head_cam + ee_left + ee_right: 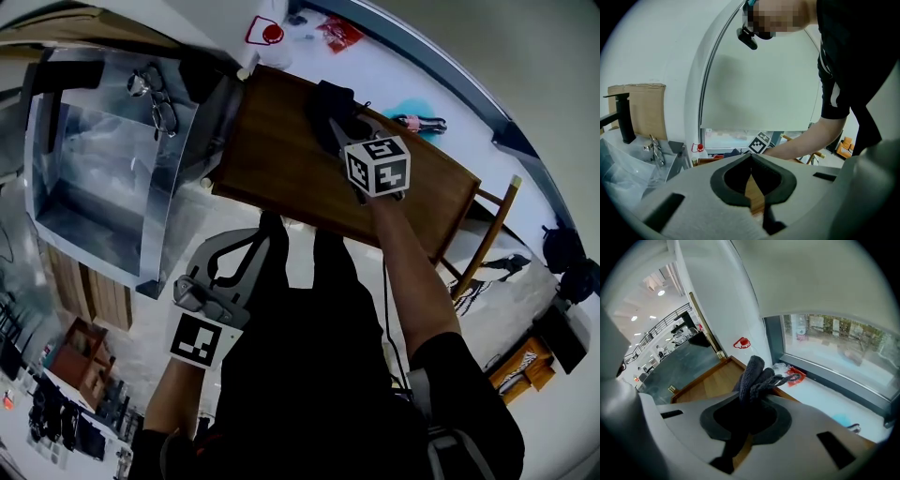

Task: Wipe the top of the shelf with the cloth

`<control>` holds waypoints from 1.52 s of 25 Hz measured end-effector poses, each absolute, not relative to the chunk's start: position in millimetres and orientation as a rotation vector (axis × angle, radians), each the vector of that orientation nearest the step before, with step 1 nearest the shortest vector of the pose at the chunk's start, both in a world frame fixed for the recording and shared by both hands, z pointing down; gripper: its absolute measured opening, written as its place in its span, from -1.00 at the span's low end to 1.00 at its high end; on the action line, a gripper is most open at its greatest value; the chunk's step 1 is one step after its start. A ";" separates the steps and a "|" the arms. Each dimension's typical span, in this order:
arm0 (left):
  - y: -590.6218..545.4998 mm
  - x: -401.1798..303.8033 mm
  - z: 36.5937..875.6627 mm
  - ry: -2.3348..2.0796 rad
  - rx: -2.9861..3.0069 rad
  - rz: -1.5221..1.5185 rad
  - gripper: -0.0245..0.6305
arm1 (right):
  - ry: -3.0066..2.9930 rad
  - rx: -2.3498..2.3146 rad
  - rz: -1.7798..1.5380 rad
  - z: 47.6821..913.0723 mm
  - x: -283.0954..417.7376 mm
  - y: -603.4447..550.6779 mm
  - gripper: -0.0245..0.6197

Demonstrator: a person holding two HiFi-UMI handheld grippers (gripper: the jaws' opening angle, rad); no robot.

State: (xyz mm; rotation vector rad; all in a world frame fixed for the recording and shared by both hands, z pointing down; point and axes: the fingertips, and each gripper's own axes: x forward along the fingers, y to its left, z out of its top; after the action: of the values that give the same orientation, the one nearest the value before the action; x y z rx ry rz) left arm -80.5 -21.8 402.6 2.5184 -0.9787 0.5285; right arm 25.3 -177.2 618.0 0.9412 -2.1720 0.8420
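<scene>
Cloth (752,376) (dark, bunched) sits clamped in right gripper (349,131) above shelf (281,150); left gripper (751,159) pinched together, empty.

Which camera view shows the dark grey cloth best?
The right gripper view: the dark grey cloth fills its centre, bunched in the right gripper. The head view shows a dark lump on the brown wooden shelf top. In the left gripper view it cannot be made out.

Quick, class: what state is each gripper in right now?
Left gripper: closed, holding nothing.
Right gripper: closed on the cloth.
</scene>
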 end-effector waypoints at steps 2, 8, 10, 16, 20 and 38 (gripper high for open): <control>-20.9 -69.8 401.3 -0.962 2.531 0.534 -0.86 | -2.161 0.957 0.846 618.8 40.8 -173.5 -0.79; -17.5 -34.6 399.6 -0.907 2.559 0.545 -0.86 | -2.129 1.015 0.866 619.8 88.7 -160.8 -0.79; -15.9 -21.3 398.9 -0.884 2.570 0.549 -0.86 | -2.119 1.037 0.873 619.8 105.1 -156.6 -0.79; -10.7 14.5 396.6 -0.819 2.598 0.547 -0.86 | -2.084 1.102 0.899 620.4 152.8 -141.8 -0.79; -7.7 32.9 397.5 -0.807 2.554 0.528 -0.86 | -2.057 1.143 0.907 621.1 182.9 -132.8 -0.79; 5.2 127.1 390.3 -0.655 2.666 0.528 -0.86 | -1.807 1.203 0.701 620.3 315.4 -92.6 -0.79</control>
State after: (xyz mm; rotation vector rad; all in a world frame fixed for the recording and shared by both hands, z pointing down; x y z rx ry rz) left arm 127.1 5.2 390.3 2.6660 -0.6554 0.5280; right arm 315.4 -92.6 620.3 1.2034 -1.8065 0.7011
